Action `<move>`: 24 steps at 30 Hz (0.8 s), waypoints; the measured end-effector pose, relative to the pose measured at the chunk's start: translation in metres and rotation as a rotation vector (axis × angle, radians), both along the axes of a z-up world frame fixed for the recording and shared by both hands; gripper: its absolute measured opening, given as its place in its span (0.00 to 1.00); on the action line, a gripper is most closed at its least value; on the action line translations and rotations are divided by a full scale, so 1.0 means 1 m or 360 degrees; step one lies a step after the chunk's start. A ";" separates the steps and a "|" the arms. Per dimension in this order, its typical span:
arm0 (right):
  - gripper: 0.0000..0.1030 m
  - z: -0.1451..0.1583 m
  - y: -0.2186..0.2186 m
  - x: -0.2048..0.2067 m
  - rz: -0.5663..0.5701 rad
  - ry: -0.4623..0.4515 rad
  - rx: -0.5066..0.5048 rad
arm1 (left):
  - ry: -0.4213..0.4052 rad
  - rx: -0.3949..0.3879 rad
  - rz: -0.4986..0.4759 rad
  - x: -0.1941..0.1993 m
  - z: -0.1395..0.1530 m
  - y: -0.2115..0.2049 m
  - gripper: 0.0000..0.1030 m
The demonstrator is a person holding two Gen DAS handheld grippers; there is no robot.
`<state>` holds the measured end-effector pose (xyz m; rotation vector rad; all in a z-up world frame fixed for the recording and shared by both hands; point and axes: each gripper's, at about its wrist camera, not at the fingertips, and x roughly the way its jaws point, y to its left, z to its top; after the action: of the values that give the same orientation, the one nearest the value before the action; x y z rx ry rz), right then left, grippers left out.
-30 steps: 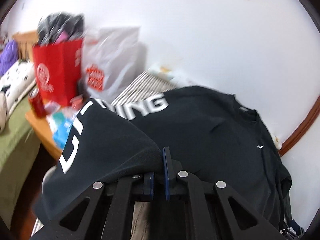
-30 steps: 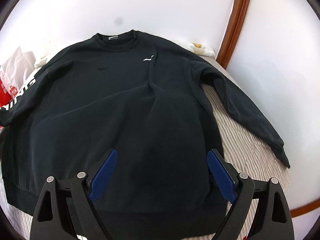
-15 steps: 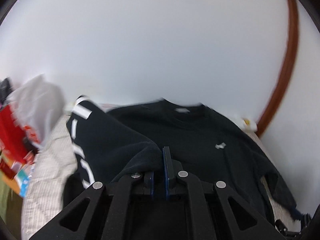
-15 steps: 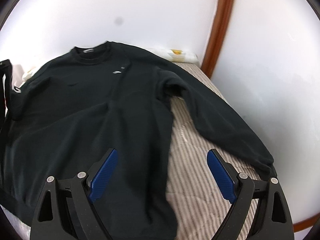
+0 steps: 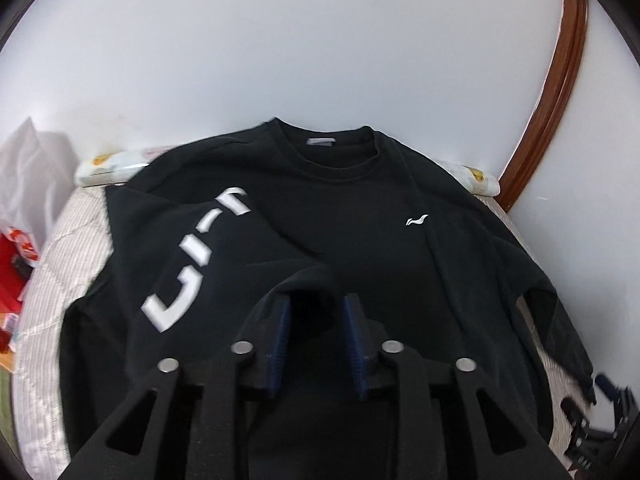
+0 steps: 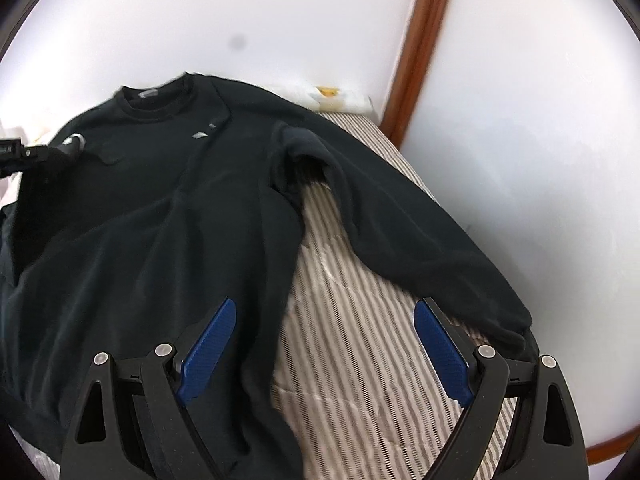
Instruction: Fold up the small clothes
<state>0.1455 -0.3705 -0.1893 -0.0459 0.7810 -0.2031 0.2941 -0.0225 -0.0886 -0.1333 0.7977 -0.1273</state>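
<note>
A black sweatshirt lies face up on a striped bed. Its left sleeve with white letters is folded across the chest. My left gripper has its jaws apart, with the sleeve's cuff draped loosely over the left fingertip. In the right wrist view the sweatshirt fills the left side and its right sleeve stretches out to the right. My right gripper is wide open and empty above the hem and the bare bedding. The left gripper shows at that view's left edge.
A white wall stands behind the bed, with a brown wooden trim at the right. A patterned pillow lies at the head of the bed. A white plastic bag and a red bag stand off the bed's left side.
My left gripper carried the lettered sleeve across onto the chest and its jaws have opened from shut. My right gripper swung right, toward the outstretched right sleeve.
</note>
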 end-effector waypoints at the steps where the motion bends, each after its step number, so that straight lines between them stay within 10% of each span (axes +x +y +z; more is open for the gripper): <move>1: 0.87 0.003 0.008 0.001 0.0030 -0.0015 0.0003 | -0.0019 0.0004 0.0025 -0.013 0.000 0.010 0.43; 3: 0.87 0.008 0.022 0.002 0.0085 -0.0029 0.0008 | -0.0071 0.0011 0.0083 -0.031 -0.003 0.031 0.67; 14: 0.80 0.026 0.151 0.029 0.0508 -0.0081 0.0119 | 0.0121 0.0023 0.0359 -0.116 -0.067 0.161 0.67; 24: 0.76 -0.001 0.252 0.084 0.0792 0.0117 0.0431 | 0.0158 -0.0041 0.0307 -0.129 -0.110 0.185 0.65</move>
<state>0.2292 -0.1188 -0.1901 0.0097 0.8407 0.3781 0.1651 0.1629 -0.1985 -0.2412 0.8778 0.0517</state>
